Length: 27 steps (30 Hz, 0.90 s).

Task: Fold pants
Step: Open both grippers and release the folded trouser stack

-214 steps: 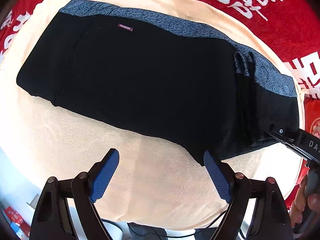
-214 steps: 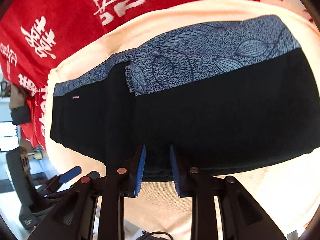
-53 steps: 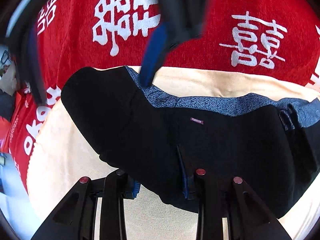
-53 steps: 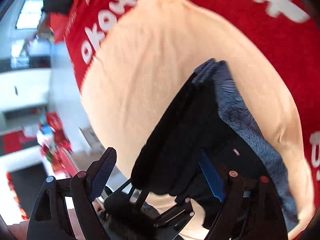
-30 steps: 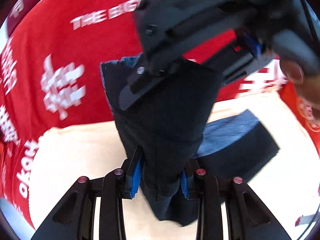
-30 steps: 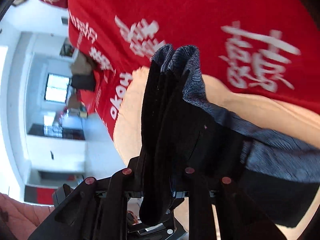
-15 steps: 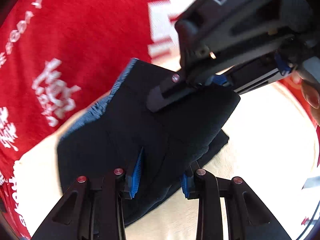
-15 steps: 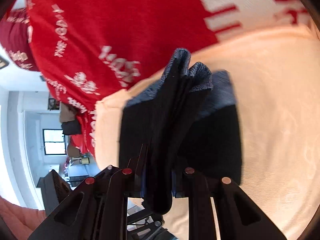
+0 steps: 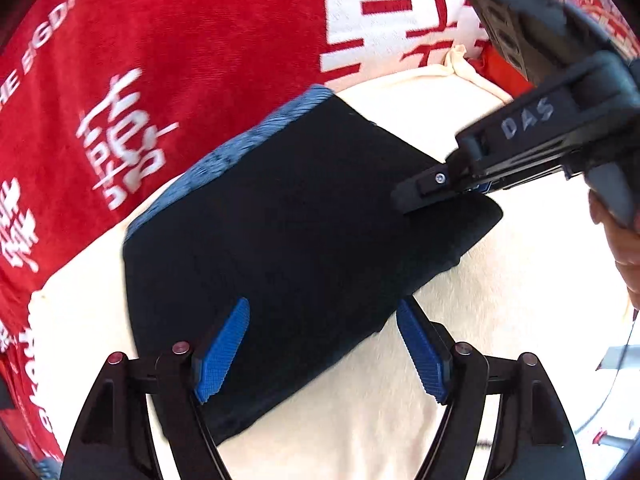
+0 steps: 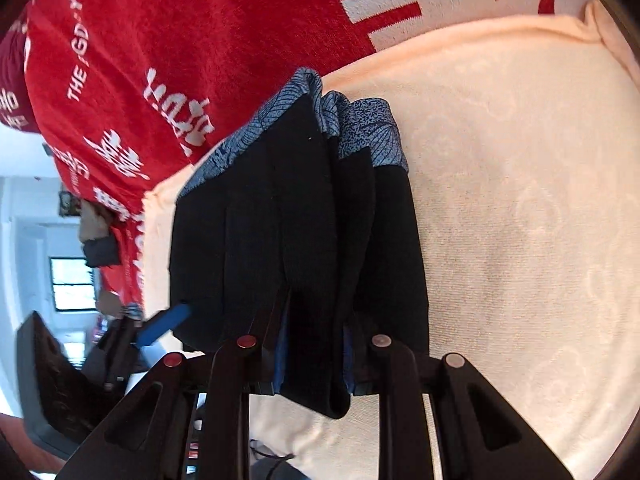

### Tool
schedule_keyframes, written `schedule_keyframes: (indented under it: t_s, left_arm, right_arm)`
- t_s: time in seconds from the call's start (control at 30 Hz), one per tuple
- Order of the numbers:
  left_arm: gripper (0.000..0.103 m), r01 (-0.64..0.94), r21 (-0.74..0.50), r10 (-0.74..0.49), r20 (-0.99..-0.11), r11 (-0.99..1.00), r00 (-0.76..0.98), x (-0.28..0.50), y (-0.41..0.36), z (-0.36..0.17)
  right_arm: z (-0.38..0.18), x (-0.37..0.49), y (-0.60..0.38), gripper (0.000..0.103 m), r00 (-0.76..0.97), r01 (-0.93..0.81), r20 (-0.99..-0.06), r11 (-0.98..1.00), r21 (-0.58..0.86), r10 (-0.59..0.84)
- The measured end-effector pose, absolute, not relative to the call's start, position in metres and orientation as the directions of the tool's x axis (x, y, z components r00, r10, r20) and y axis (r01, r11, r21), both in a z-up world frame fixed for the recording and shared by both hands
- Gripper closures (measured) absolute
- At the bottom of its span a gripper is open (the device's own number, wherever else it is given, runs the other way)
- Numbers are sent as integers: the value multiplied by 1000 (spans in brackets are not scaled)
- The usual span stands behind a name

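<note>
Pants (image 9: 304, 216): folded black bundle on cream towel (image 9: 520, 320). Right gripper (image 10: 312, 360): clamped on near edge layers. Left gripper (image 9: 324, 344): spread wide, grasping nothing. Risk: withdrawing clamped drags layers, undoing stack.

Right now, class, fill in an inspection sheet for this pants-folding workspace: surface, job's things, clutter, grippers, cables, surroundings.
Surface: cream towel over a red blanket.
Job's things: black pants, folded in layers, patterned waistband showing.
Clutter: nothing seen.
Grippers: left hand-held gripper open, blue pads astride the pants' edge; right hand-held gripper shut on the pants.
Cables: thin dark cable at the towel's edge.
Surroundings: room with a window.
</note>
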<state>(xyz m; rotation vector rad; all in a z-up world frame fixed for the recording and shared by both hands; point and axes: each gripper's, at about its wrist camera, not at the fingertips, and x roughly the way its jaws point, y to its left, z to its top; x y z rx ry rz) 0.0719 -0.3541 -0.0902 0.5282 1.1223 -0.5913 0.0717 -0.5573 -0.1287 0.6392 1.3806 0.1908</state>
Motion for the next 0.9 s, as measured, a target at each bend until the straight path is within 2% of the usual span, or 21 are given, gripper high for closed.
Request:
schedule_keyframes:
  t_s: [0.2,0.3,0.33,0.4,0.6,0.73,0.83,0.9]
  left_arm:
    - [26,530,10,-167,-944,848,285,95,-293,-71]
    - [26,428,0,-119,-961,904,251,118,-268,-83]
    - [26,405,3,-103,-966,914,239,123,-262,-89]
    - [26,365,6,-76,-975,931,211,131,-250,-98]
    - [26,308,-38,-96,-980,951,176,136,-235,-110]
    - [26,305,-42,-97,-981,951,168,137,-234,-113]
    - [26,297,-61,-111,-981,953,156,141,-232,-114]
    - [13,293,-57,-105,-983,954,151,143,-231,-115]
  right_arm:
    - [-120,58,-553,69,183,238,-924,897,373,336]
    - [-116,53,-548,58,167,229,-956,933,277,243]
    - [-115,51,-550,51,161,228,-964,943,243,210]
    - [-112,50,-548,50,155,234,-972,950,208,174]
    - [-100,41,-543,48,128,256,-985,956,144,114]
    - [-98,31,-540,35,97,289,-986,944,160,138]
    - [-99,21,-539,34,79,323,-985,930,173,156]
    - [-100,15,-536,34,66,335,-986,927,167,154]
